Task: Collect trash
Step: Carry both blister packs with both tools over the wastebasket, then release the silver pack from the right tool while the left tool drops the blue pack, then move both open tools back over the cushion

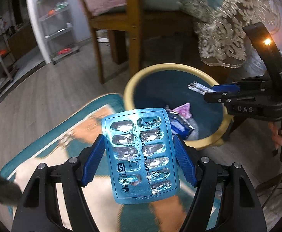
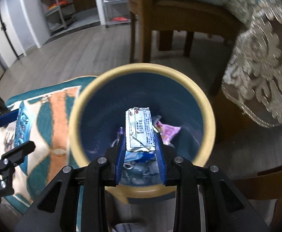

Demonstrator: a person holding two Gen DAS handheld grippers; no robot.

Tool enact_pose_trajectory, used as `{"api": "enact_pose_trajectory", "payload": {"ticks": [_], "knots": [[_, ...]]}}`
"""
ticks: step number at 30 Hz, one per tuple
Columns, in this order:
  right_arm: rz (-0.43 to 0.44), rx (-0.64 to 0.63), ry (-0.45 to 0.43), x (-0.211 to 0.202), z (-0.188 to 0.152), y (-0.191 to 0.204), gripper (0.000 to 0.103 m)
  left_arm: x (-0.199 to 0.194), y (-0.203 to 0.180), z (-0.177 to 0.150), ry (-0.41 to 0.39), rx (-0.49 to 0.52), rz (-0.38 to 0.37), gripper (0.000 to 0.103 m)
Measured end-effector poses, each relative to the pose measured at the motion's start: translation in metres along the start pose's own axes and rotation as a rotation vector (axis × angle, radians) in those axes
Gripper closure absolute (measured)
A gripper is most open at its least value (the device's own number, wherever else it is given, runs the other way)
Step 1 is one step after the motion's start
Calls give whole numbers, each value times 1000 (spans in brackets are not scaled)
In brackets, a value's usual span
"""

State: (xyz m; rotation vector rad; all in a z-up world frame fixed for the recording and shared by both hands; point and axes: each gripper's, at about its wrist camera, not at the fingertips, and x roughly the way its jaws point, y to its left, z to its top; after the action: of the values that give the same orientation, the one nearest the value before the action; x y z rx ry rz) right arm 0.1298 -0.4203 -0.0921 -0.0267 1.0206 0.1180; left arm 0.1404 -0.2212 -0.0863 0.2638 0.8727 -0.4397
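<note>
Left gripper clamped a blue blister pack, over the rug, at 8 o'clock of the bin. Right gripper pinched a silver sachet over the bin mouth, wrappers lay inside; chair at 12 o'clock
</note>
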Motion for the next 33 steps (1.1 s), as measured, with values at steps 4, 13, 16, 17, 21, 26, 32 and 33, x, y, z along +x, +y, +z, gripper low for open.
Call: {"api": "enact_pose_trajectory", "payload": {"ticks": [4, 13, 16, 17, 21, 26, 32, 33], "knots": [[-11, 18, 11, 5, -3, -9, 72, 17, -20, 18, 8, 48, -28, 32], [-21, 141, -3, 11, -4, -35, 67, 50, -39, 35, 14, 93, -51, 25], [-12, 175, 2, 14, -5, -40, 64, 54, -39, 32, 23, 91, -45, 20], [-14, 176, 3, 14, -5, -40, 63, 53, -37, 31, 23, 90, -39, 20], [-14, 159, -5, 11, -3, -31, 59, 43, -26, 28, 12, 63, -35, 20], [-19, 129, -12, 6, -1, -21, 56, 21, -9, 22, -5, 27, -17, 20], [-29, 77, -37, -7, 2, -4, 53, -16, 13, 5, -21, -21, 22, 20], [-27, 72, -41, -8, 4, -1, 52, -26, 17, 1, -29, -28, 36, 20]]}}
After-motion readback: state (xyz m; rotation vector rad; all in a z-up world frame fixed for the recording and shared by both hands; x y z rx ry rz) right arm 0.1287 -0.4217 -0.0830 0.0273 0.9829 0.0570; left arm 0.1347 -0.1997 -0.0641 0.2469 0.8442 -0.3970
